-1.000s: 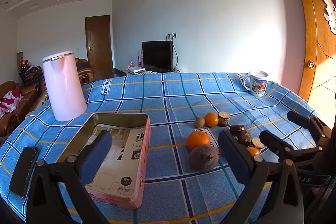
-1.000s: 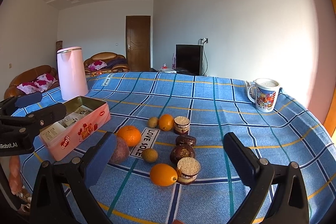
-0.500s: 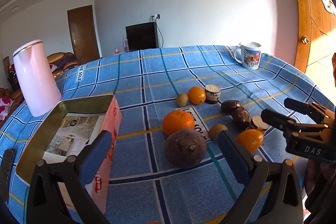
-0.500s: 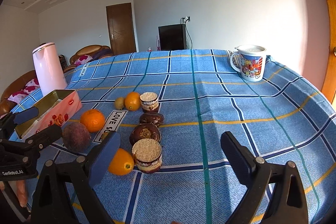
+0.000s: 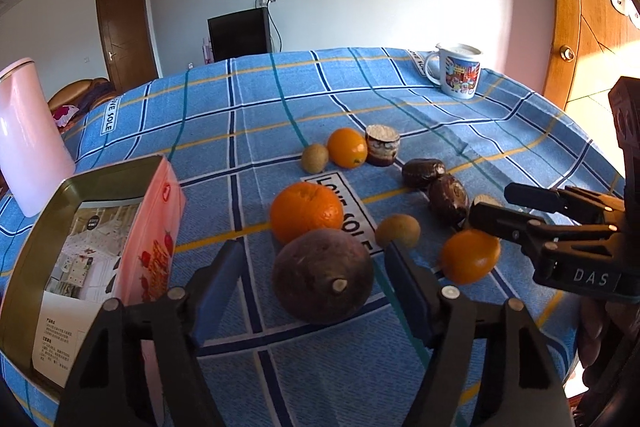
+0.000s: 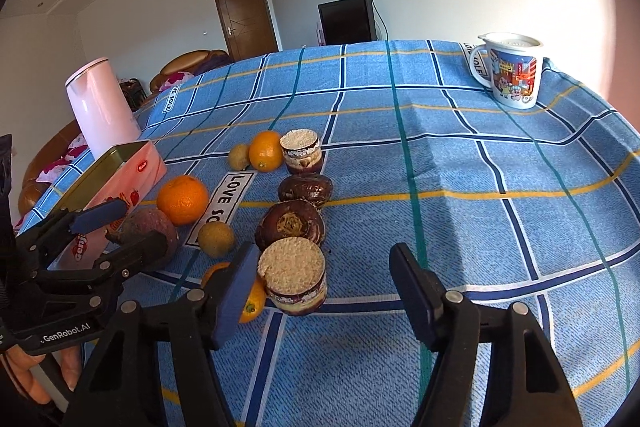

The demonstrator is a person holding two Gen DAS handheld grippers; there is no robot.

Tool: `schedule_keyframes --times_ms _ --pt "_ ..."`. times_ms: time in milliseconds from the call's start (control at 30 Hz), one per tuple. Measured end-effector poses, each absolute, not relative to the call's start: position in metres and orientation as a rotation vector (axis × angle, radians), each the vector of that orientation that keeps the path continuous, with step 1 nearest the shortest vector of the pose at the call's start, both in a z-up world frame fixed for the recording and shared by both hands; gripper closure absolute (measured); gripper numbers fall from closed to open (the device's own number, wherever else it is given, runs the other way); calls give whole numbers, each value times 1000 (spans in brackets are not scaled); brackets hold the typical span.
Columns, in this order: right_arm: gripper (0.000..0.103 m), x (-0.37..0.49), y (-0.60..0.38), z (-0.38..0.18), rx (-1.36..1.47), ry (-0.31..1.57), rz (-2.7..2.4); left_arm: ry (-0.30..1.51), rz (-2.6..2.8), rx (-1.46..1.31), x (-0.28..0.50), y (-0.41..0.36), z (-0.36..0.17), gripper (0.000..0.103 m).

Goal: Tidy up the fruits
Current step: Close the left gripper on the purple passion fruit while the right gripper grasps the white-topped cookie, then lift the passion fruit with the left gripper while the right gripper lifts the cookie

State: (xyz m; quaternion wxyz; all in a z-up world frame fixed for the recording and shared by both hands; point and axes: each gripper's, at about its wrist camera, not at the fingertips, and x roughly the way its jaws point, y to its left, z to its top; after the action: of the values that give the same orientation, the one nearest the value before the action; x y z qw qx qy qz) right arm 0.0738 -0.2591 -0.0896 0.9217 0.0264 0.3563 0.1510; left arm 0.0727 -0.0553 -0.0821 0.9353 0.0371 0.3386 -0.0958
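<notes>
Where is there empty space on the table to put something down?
Bare checked blue tablecloth stretches between the white cartoon mug and the row of dark round cakes. More lies behind the pale pink kettle. It is crowded between the open pink tin box and the small orange.

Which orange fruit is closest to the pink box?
The big round orange, just behind the dark purple fruit. The two smaller, smoother oranges lie farther from the pink tin box.
</notes>
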Motion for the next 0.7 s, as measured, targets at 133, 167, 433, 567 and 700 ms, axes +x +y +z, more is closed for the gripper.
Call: schedule_keyframes --times_ms 133,167,433,567,700 --pt "40 79 -259 -91 67 766 341 714 -225 52 75 -54 -85 45" --pt "43 80 -259 -92 74 771 355 711 -227 54 74 -54 -85 46" --pt "67 75 -256 -90 71 745 426 671 -234 50 68 -52 -81 49" --pt "68 71 -257 -89 69 720 435 638 -228 62 64 -52 -79 49" --pt "68 65 -262 -85 95 664 451 604 -224 69 59 -52 -76 49"
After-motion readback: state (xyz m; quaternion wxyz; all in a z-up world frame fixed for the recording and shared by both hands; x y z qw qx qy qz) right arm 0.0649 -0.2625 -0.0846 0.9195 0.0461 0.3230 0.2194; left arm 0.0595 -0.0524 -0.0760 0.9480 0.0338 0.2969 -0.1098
